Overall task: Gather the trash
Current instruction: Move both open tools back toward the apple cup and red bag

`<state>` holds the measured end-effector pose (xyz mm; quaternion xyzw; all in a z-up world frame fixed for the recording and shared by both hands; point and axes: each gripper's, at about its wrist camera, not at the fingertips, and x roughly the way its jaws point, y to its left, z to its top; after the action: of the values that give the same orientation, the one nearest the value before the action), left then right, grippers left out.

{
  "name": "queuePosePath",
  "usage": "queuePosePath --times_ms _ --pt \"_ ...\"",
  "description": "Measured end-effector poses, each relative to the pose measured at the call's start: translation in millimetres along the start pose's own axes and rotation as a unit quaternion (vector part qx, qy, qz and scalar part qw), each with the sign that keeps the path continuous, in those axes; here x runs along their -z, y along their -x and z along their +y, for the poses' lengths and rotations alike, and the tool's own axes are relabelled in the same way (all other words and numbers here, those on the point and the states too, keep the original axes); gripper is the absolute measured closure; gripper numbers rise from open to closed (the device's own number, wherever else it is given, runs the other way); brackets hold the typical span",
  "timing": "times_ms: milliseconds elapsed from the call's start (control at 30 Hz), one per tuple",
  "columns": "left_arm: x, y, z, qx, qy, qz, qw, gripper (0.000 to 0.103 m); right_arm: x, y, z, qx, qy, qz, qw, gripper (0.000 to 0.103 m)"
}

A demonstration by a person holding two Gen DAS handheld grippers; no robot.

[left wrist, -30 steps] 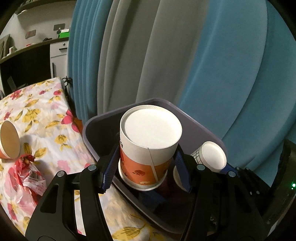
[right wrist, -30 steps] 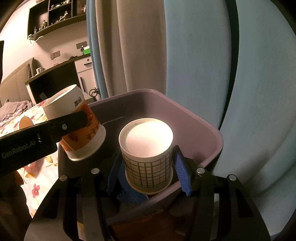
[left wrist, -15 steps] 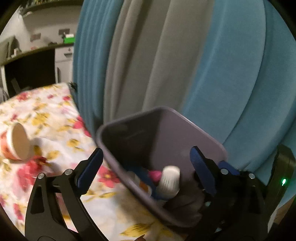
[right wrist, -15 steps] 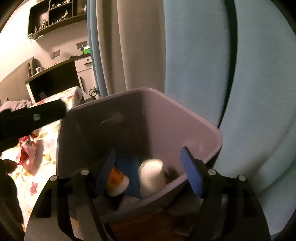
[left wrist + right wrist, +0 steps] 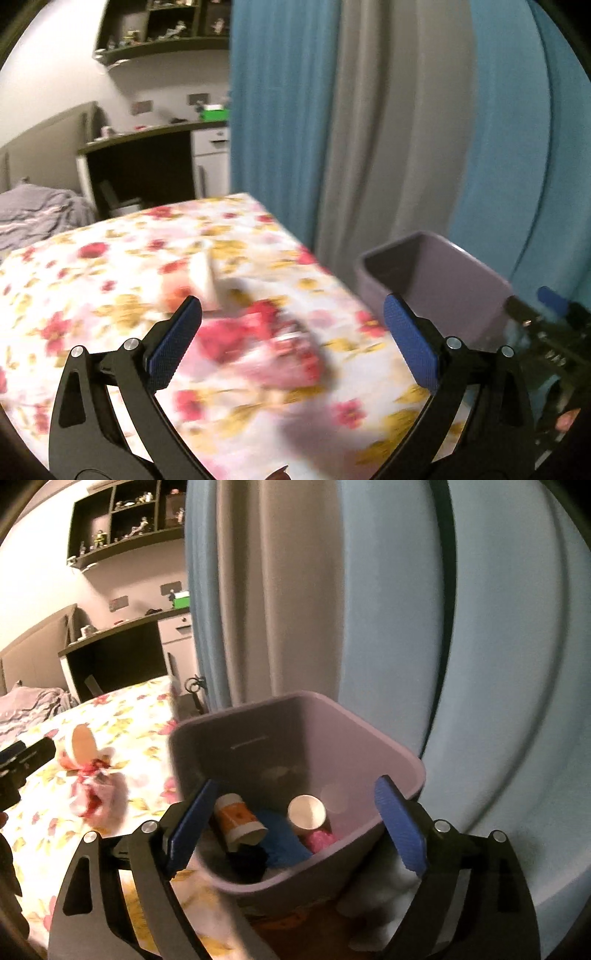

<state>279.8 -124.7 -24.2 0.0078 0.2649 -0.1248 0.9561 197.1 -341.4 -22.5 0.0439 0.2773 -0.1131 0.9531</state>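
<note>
The left gripper (image 5: 291, 334) has its jaws spread wide and opening, with nothing between them. It hangs over the flowered tablecloth (image 5: 92, 266). Just beyond its fingertips lies a crumpled red and white wrapper (image 5: 273, 343), blurred in this view. A little farther than the wrapper lies a paper cup (image 5: 192, 286) on its side, white with an orange band, its open mouth turned toward the bin. The purple bin (image 5: 480, 284) stands at the right edge of the table, beside the wrapper and apart from it.

The right gripper (image 5: 295, 808) is also released, its jaws opening, and it grips nothing. It hovers over the near rim of the bin (image 5: 388, 746), so that the inside of the bin shows between the two blue pads. At the bottom of the bin lie an orange and white cup (image 5: 238, 818) on its side, a second cup (image 5: 306, 812) with its pale round end toward the camera, something blue (image 5: 280, 840) and something pink (image 5: 319, 840). Behind the bin hang blue and grey curtains (image 5: 258, 590).
</note>
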Motion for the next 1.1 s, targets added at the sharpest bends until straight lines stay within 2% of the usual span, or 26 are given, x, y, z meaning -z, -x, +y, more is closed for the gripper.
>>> queuePosePath --times_ms 200,367,633,867,933,1100 --pt "13 27 51 -0.053 0.018 -0.008 0.9984 0.006 0 18 38 -0.022 0.011 -0.01 1.0 0.015" --pt "23 45 91 -0.085 0.041 -0.003 0.9956 0.006 5 19 77 -0.054 0.022 0.001 0.998 0.014" --pt "38 61 155 -0.138 0.079 0.008 0.9873 0.006 19 -4 145 -0.098 0.066 0.039 0.992 0.014" --pt "46 61 178 -0.148 0.094 0.014 0.9844 0.006 20 -48 179 -0.107 0.066 0.077 0.989 0.014" --pt "45 58 181 -0.145 0.098 0.016 0.9845 0.006 21 -60 182 -0.11 0.056 0.091 0.988 0.017" --pt "44 47 176 -0.129 0.095 0.015 0.987 0.006 24 -83 180 -0.133 0.021 0.126 0.983 0.036"
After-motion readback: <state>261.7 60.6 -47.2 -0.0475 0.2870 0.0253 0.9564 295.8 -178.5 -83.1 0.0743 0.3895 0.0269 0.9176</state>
